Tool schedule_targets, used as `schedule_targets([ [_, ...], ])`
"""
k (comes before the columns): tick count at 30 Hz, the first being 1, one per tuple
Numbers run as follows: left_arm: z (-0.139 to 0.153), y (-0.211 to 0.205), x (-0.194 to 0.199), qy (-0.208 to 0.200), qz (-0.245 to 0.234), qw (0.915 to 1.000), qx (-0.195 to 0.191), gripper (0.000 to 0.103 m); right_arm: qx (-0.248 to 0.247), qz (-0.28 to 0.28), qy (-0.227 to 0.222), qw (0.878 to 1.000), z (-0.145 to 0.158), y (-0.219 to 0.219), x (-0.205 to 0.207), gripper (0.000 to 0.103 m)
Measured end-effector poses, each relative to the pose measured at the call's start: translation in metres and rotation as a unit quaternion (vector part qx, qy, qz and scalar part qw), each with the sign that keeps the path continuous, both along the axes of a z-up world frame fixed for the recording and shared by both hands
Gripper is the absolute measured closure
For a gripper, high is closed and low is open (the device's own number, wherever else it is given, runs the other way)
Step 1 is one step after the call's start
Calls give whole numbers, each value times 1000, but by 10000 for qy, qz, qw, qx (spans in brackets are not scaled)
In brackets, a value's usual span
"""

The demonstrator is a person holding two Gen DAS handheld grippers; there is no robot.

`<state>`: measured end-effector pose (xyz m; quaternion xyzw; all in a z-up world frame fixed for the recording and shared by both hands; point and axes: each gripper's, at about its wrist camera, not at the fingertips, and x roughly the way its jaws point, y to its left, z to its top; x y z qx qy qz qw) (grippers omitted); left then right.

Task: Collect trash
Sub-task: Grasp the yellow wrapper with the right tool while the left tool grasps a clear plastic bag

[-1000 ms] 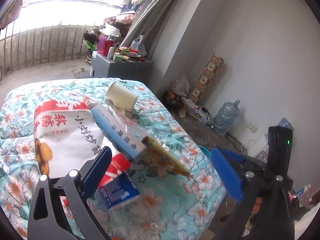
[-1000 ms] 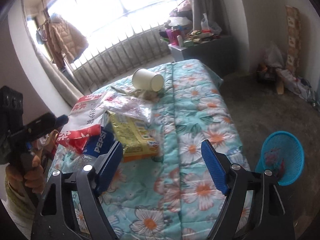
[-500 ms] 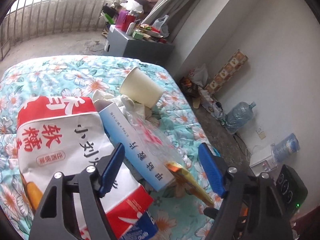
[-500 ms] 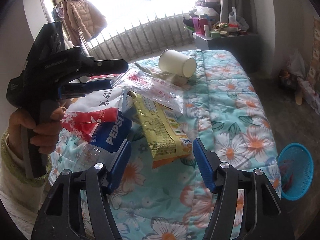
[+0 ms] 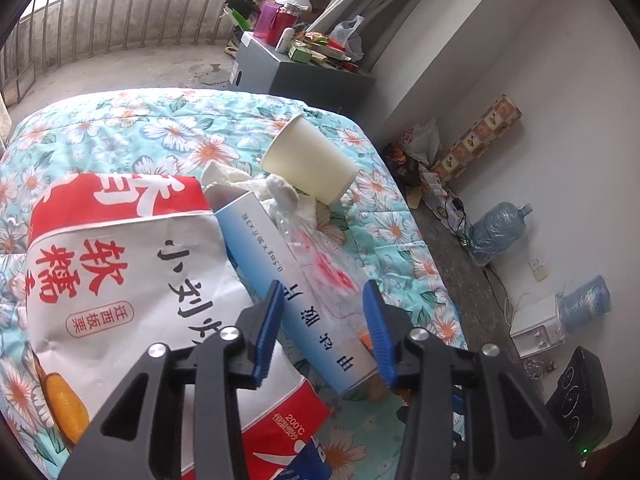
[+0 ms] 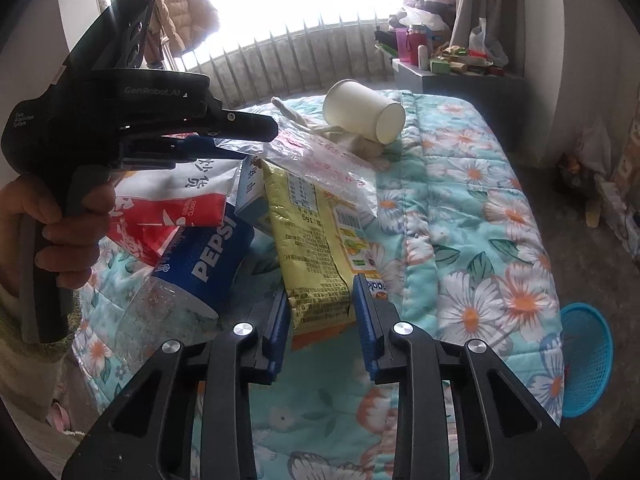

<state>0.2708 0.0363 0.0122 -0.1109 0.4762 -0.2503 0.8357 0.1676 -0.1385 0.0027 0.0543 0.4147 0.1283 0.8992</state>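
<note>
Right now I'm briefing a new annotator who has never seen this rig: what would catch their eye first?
Probably the heap of trash on the flowered quilt: a big red-and-white snack bag, a Pepsi bottle, and a paper cup on its side behind them. In front, the right gripper closes around the end of a yellow packet, while the left gripper straddles a long blue-and-white box. A blue basket sits on the floor past the bed's right edge.

One paper cup (image 5: 308, 160), one blue box (image 5: 296, 292) between the left fingers, one yellow packet (image 6: 320, 240) between the right fingers, one Pepsi bottle (image 6: 196, 264), one blue basket (image 6: 586, 360)
</note>
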Motion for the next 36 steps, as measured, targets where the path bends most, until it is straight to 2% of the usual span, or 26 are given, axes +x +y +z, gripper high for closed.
schedule_targets([
  [2, 0, 2, -1, 20, 31, 10000, -29, 73, -62, 11, -27, 10000, 0, 0, -1, 82],
  [5, 0, 6, -3, 72, 76, 9999, -131, 77, -121, 14, -60, 9999, 2, 0, -4, 85],
  [16, 19, 20, -16, -182, 183, 9982, -539, 88, -190, -200, -46, 9996, 8, -8, -16, 100],
  [24, 33, 23, -29, -394, 128, 9965, -731, 94, 64, -488, -20, 9988, 13, -24, -26, 102],
  [29, 44, 23, -39, -626, 89, 9949, -782, 95, 170, -691, -24, 9975, 17, -37, -30, 102],
  [36, 52, 18, -45, -746, 0, 9940, -806, 96, 289, -964, -40, 9949, 19, -53, -40, 102],
])
